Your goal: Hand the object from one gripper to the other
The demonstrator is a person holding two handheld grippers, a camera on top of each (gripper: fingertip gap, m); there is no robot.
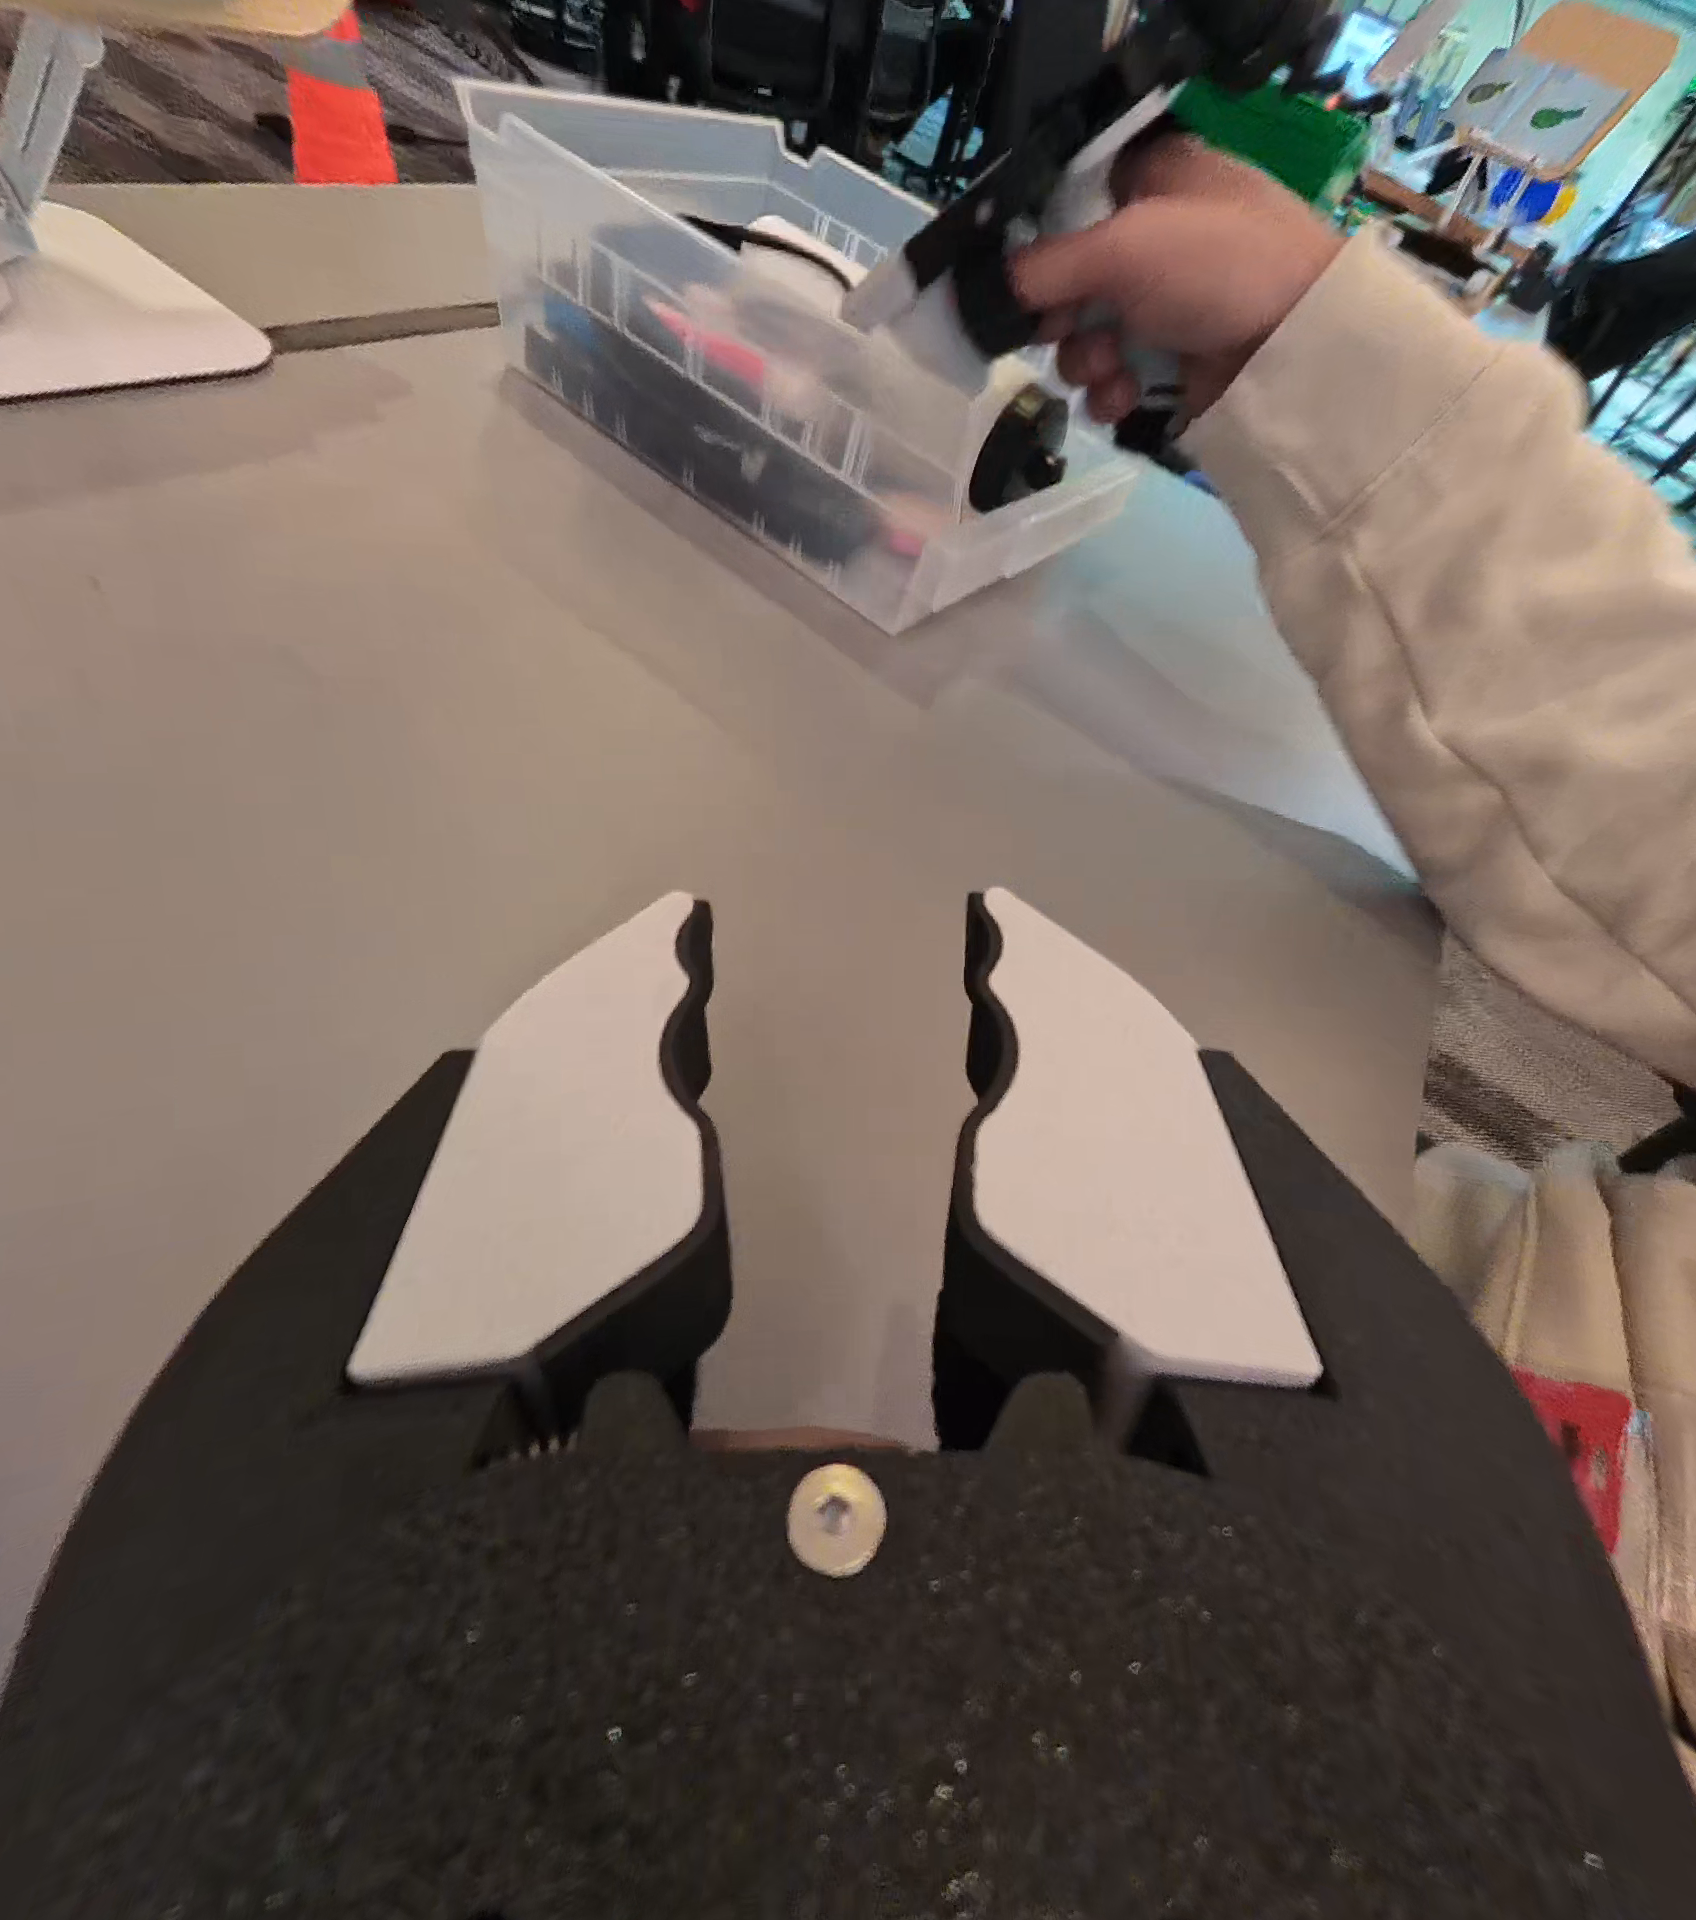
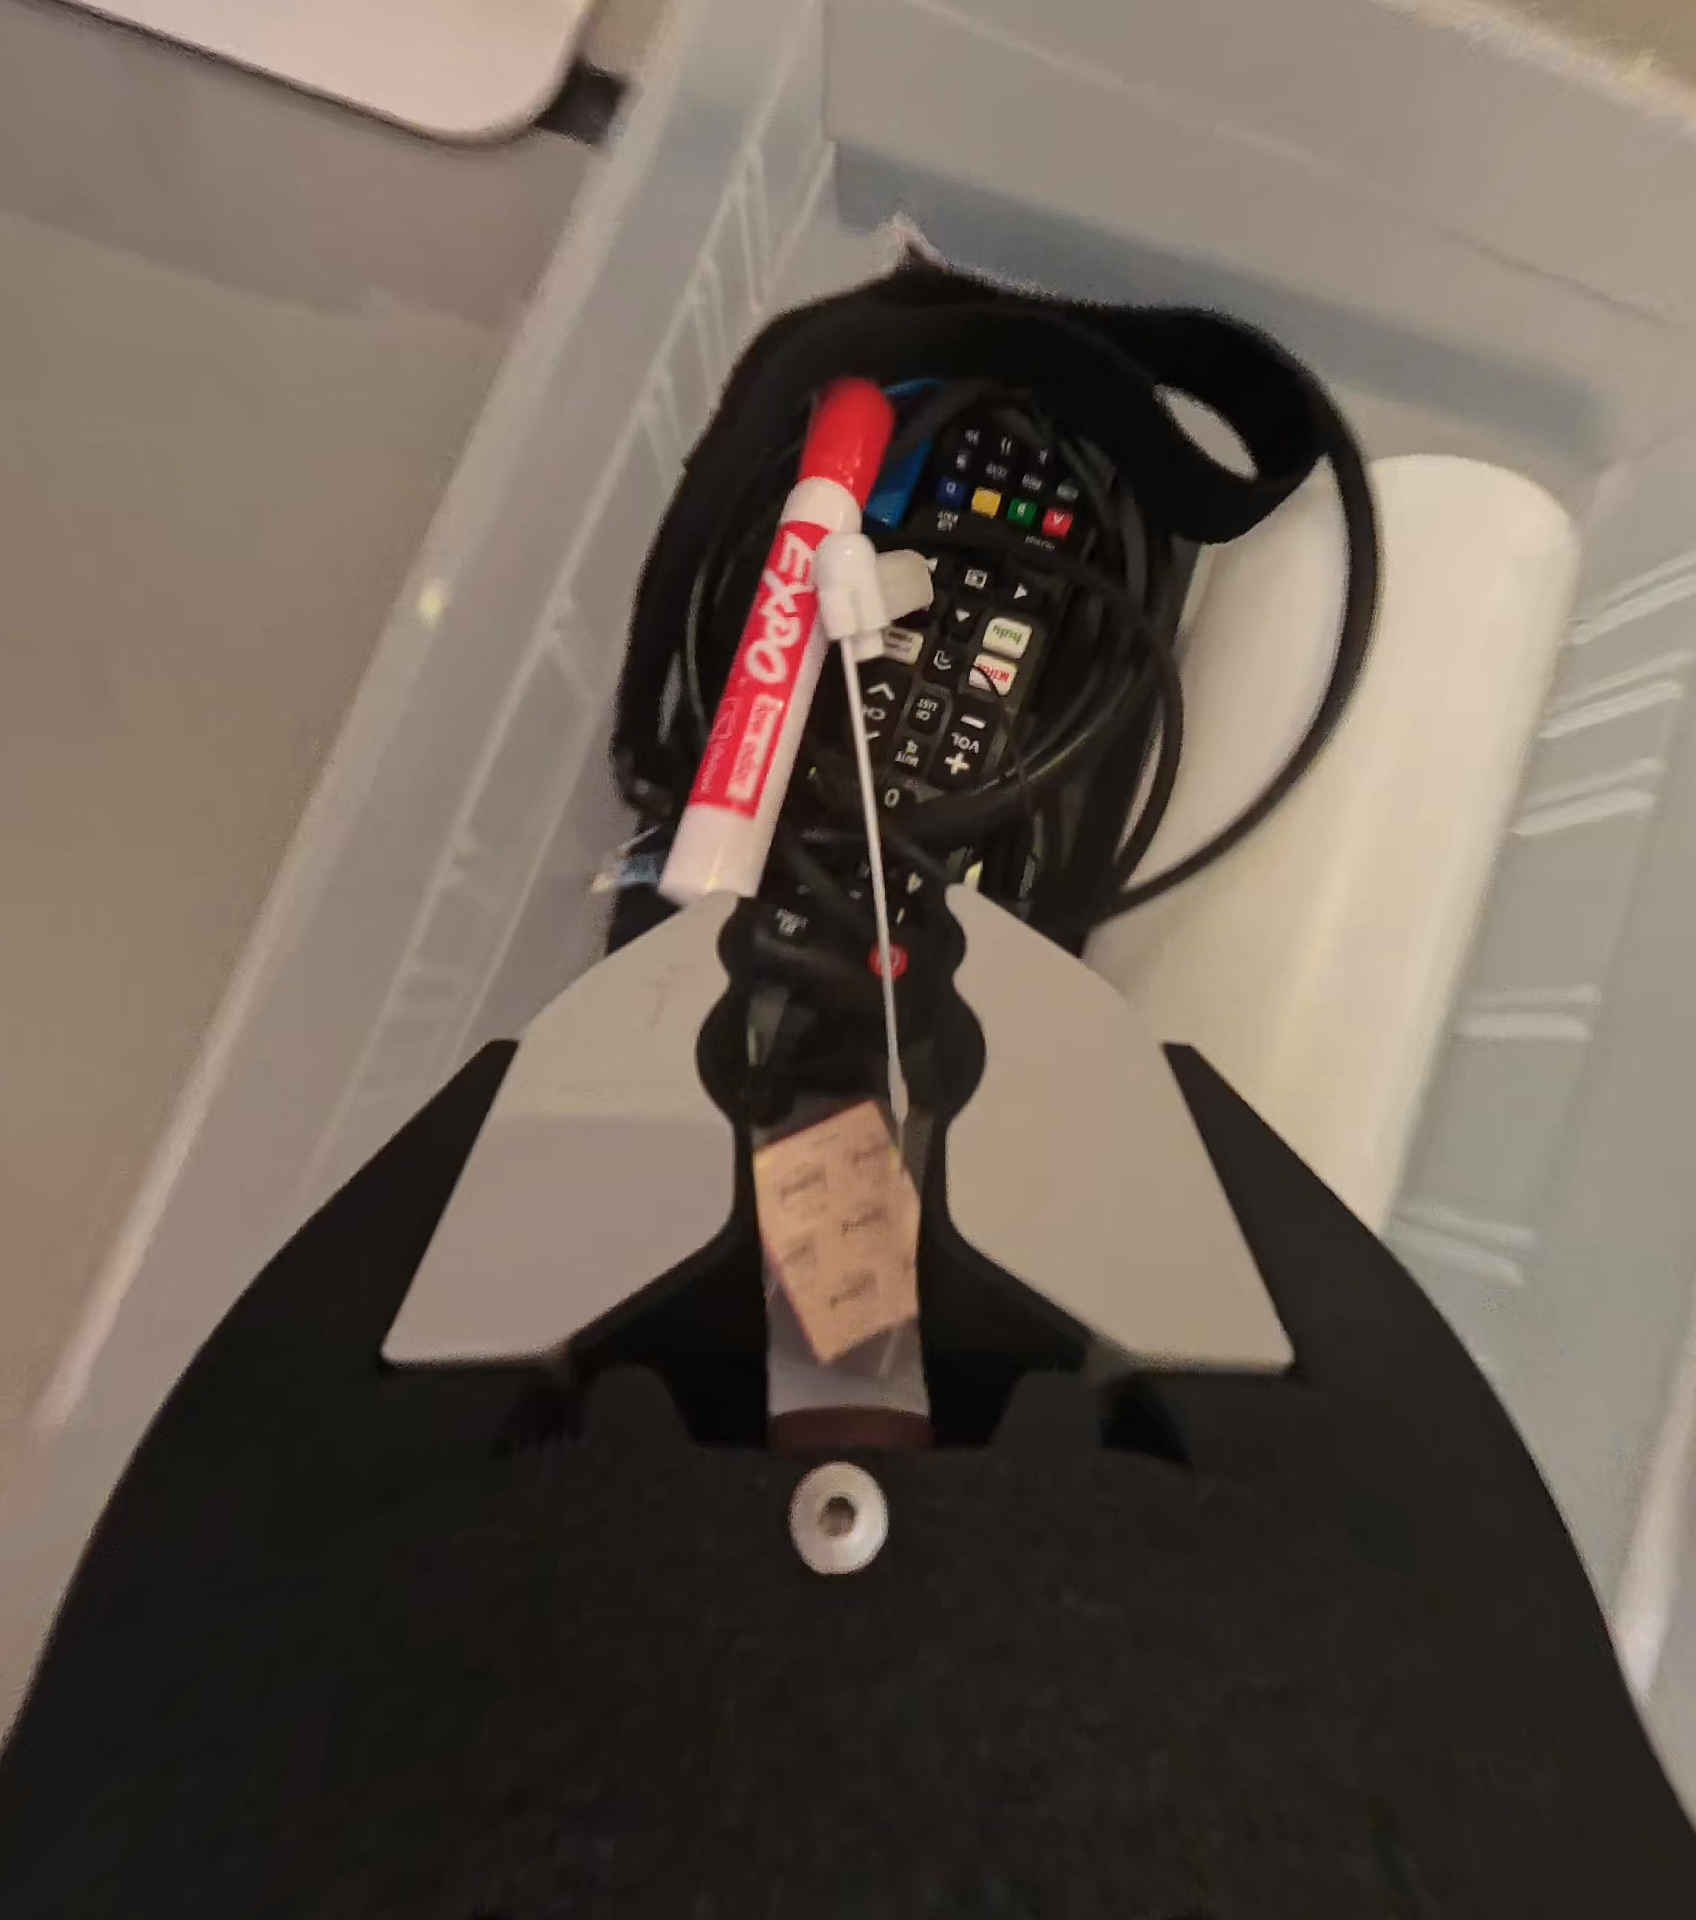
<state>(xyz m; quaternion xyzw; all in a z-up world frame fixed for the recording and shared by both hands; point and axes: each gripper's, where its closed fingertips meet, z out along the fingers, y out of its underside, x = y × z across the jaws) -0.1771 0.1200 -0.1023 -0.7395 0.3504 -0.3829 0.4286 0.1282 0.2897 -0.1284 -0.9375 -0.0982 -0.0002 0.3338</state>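
The left gripper [image 1: 839, 914] hangs low over the grey table [image 1: 304, 727], its jaws apart with nothing between them, only bare tabletop showing in the gap.

Across the table stands a clear plastic bin [image 1: 1020, 520], and a hand [image 1: 1166, 301] in a cream sleeve [image 1: 1550, 675] holds the right gripper [image 2: 839, 925] tipped down into it. In the left wrist view that gripper is blurred, its tips over the bin's near end.

From the right wrist view, the jaws stand a little apart, not pressed on anything I can make out. Between the fingers [image 2: 605, 1143], down in the bin, sits a small tan packet [image 2: 839, 1236] in clear wrap; whether the pads touch it I cannot tell. A thin white stick [image 2: 870, 821] with a capped end runs up from the packet across the things beyond.

Past the fingertips lies a red-capped white marker [image 2: 771, 665], slanted, resting on a coil of black cable [image 2: 1166, 727]. A black remote [image 2: 979, 644] with coloured buttons lies under the cable, and a black strap [image 2: 1208, 416] loops over the far end. A white roll [image 2: 1343, 831] lies along the bin's right side.

A white stand's base [image 1: 44, 312] sits at the table's far left.
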